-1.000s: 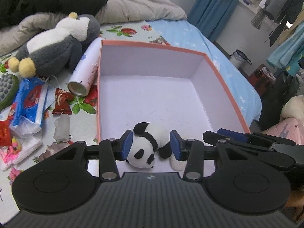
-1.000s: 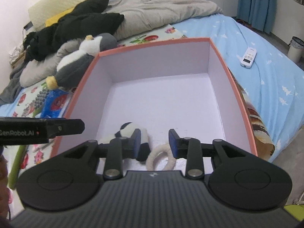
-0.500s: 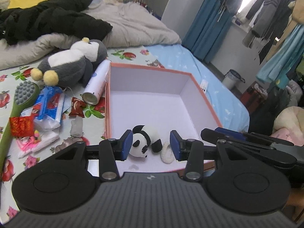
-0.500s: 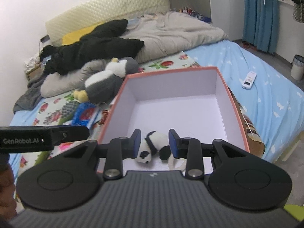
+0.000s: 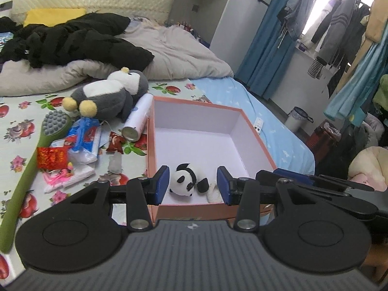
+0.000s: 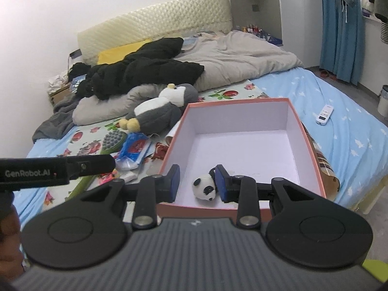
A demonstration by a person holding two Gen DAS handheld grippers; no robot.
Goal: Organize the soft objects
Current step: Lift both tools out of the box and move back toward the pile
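- A small plush panda (image 5: 185, 183), fuzzy black and white, lies in the near corner of a square cardboard box (image 5: 257, 137) with salmon-pink outer walls and a smooth pale lilac lining.
- Beside the box on the bed (image 5: 21, 116) lie a large grey-and-white plush penguin (image 5: 106, 97) with yellow feet, a white spray can (image 5: 138, 118), a green long-handled brush (image 5: 26, 169) with a nubbed grey head, and crinkly snack packets (image 5: 82, 135).
- The bed carries a flower-printed sheet, a rumpled grey duvet (image 6: 242, 58) and a black garment (image 6: 145, 70); a quilted cream headboard (image 6: 155, 26) stands behind, blue curtains (image 5: 266, 48) to the side.
- The left hand-held gripper (image 5: 192, 185) and right hand-held gripper (image 6: 197, 184) both stand partly open and hold nothing.
- Compared with a second ago, both have drawn back and up from the box; the panda stays put.
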